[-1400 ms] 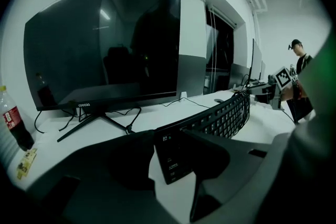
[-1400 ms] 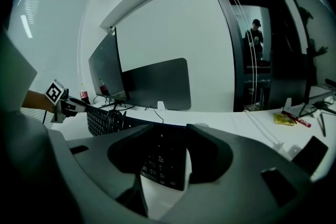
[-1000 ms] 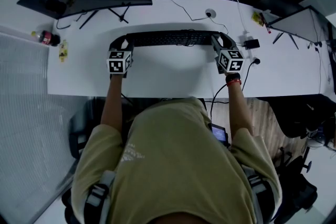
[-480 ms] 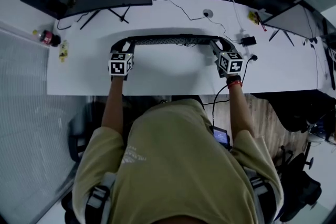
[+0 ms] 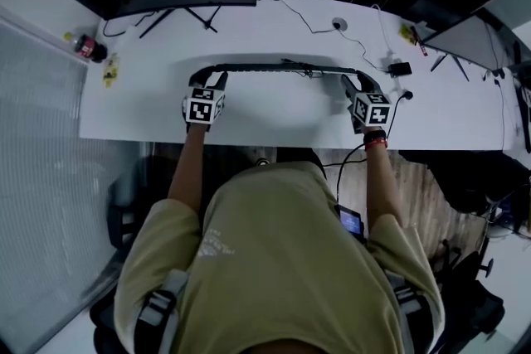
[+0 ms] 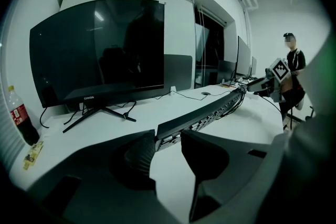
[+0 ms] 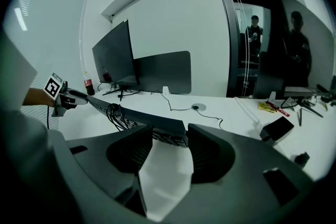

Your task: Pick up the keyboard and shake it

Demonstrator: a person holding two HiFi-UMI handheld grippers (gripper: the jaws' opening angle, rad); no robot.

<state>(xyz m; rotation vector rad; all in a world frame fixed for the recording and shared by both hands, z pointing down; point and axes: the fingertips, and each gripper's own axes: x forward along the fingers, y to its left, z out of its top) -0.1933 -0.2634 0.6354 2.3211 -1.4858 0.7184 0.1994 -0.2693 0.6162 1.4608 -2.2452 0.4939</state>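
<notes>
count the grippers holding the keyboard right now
2. The left gripper clamps the left end of the keyboard; the right gripper clamps its right end. Neither is hidden.

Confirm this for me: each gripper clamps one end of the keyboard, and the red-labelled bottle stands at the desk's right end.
Not quite. The left gripper and right gripper each clamp one end of the keyboard, but the red-labelled bottle stands at the desk's left end, as the head view shows.
</notes>
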